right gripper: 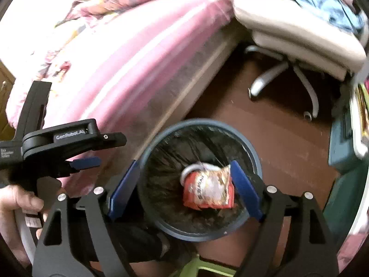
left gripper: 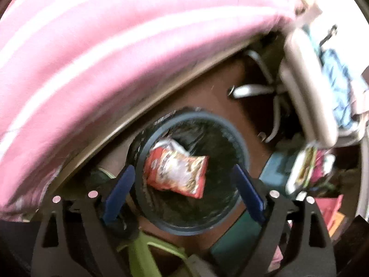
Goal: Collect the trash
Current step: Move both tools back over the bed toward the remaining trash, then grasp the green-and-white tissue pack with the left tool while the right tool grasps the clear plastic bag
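A round bin with a dark blue rim (left gripper: 184, 229) (right gripper: 200, 236) and a black liner stands on the brown floor beside the bed. Inside it lies a red and white snack packet (left gripper: 177, 173) (right gripper: 208, 191), on top of a pale wrapper (left gripper: 170, 144). My left gripper (left gripper: 184, 191) hovers above the bin's mouth, open, with nothing between its blue pads. My right gripper (right gripper: 185, 189) is over the same bin, also open and holding nothing. In the right wrist view one of the left gripper's pads (right gripper: 86, 162) shows at the left, with a hand (right gripper: 18, 205) on its handle.
A bed with a pink striped sheet (left gripper: 115, 46) (right gripper: 138, 57) runs along the bin's left. An office chair with a white star base (right gripper: 283, 73) (left gripper: 251, 91) stands beyond. A teal box (right gripper: 341, 143) is at the right, a green stool (right gripper: 207, 270) (left gripper: 143, 254) below.
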Action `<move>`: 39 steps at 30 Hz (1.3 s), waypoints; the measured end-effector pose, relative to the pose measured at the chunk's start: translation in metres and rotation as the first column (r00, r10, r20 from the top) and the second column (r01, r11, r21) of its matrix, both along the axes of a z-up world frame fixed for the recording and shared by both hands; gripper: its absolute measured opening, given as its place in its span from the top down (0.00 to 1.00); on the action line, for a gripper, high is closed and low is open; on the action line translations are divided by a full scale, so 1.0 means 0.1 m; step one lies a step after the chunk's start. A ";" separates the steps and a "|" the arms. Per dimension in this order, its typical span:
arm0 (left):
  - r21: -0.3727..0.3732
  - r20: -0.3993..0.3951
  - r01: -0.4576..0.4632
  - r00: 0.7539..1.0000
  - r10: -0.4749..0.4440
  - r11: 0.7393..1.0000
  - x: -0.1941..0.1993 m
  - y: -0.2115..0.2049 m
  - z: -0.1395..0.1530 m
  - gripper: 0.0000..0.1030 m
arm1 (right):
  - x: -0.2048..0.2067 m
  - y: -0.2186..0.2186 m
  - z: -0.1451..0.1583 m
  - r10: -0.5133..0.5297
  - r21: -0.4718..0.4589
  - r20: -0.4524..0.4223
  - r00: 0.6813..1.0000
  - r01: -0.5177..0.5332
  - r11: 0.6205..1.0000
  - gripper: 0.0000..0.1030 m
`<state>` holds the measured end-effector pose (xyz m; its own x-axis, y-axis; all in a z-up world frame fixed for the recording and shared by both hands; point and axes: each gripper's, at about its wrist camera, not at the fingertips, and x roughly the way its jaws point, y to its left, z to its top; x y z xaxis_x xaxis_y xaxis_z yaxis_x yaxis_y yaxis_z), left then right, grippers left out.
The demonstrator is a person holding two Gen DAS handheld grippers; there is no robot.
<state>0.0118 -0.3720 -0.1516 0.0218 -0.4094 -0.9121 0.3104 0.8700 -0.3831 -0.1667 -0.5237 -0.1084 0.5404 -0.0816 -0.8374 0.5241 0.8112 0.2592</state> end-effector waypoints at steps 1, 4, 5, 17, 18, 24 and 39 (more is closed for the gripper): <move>-0.019 0.033 -0.015 0.999 0.015 1.000 0.00 0.07 0.12 0.18 | 0.03 0.03 0.10 0.009 -0.008 0.013 1.000 -0.009 1.000 0.20; -0.110 0.133 -0.061 0.988 0.076 0.992 0.00 0.31 0.52 0.18 | 0.11 0.16 0.38 0.042 -0.022 0.059 0.997 -0.040 0.999 0.20; -0.135 0.153 -0.079 0.983 0.099 0.988 0.02 0.38 0.61 0.18 | 0.13 0.20 0.46 0.054 -0.030 0.073 0.996 -0.052 0.998 0.20; -0.424 0.216 -0.258 0.902 0.373 0.868 0.32 1.52 1.51 0.17 | 0.71 0.95 1.43 0.249 -0.134 0.268 0.930 -0.220 0.966 0.14; -0.450 0.199 -0.271 0.899 0.391 0.851 0.36 1.63 1.57 0.17 | 0.78 1.01 1.48 0.261 -0.135 0.281 0.924 -0.231 0.964 0.14; -0.473 0.218 -0.340 0.849 0.482 0.813 0.54 2.21 1.78 0.15 | 1.25 1.43 1.67 0.333 -0.154 0.309 0.891 -0.298 0.942 0.13; -0.412 0.183 -0.454 0.808 0.560 0.790 1.40 3.06 1.25 0.15 | 2.55 2.06 1.31 0.392 -0.080 0.266 0.881 -0.385 0.919 0.10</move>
